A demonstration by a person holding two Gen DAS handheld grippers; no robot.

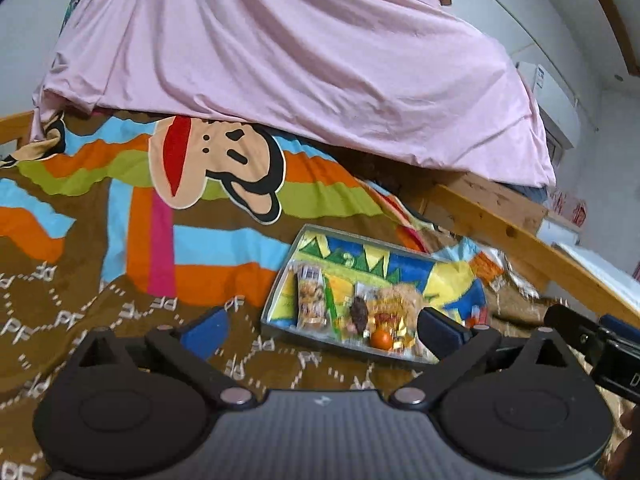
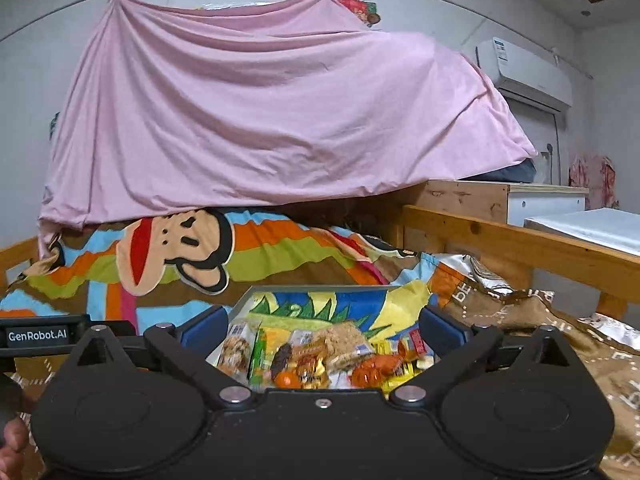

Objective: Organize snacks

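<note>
The left gripper (image 1: pixel 322 330), black with blue pads, stood spread wide with nothing between its fingers, raised over the brown patterned blanket (image 1: pixel 120 320). Its right blue pad (image 1: pixel 438 330) overlapped, in the view, the near right part of a shallow grey rectangular tray (image 1: pixel 276 300) that lay on the blanket just ahead and to the right. The right gripper (image 2: pixel 322 330) was likewise released, its jaws wide apart and empty, and looked straight over the same tray (image 2: pixel 240 300) from the near side.

The snacks (image 2: pixel 320 356) lay inside the tray in a loose row along its near edge, on a bright blue, yellow and green printed liner (image 2: pixel 340 304): a clear packet of pale biscuits (image 1: pixel 310 300) at the left, a dark oval piece (image 1: pixel 359 312) beside it, a small orange round fruit (image 1: pixel 380 338) toward the front, and a crumbly tan bar (image 2: pixel 344 340) among gold and red wrappers. The blur hid their finer detail.

A crinkled silver and orange foil bag (image 2: pixel 472 276) rested on the blanket just right of the tray. Beyond lay a striped cover with a cartoon monkey face (image 1: pixel 216 164), a draped pink sheet (image 2: pixel 280 112), a wooden bed rail (image 2: pixel 520 240) and a white wall air conditioner (image 2: pixel 524 72).
</note>
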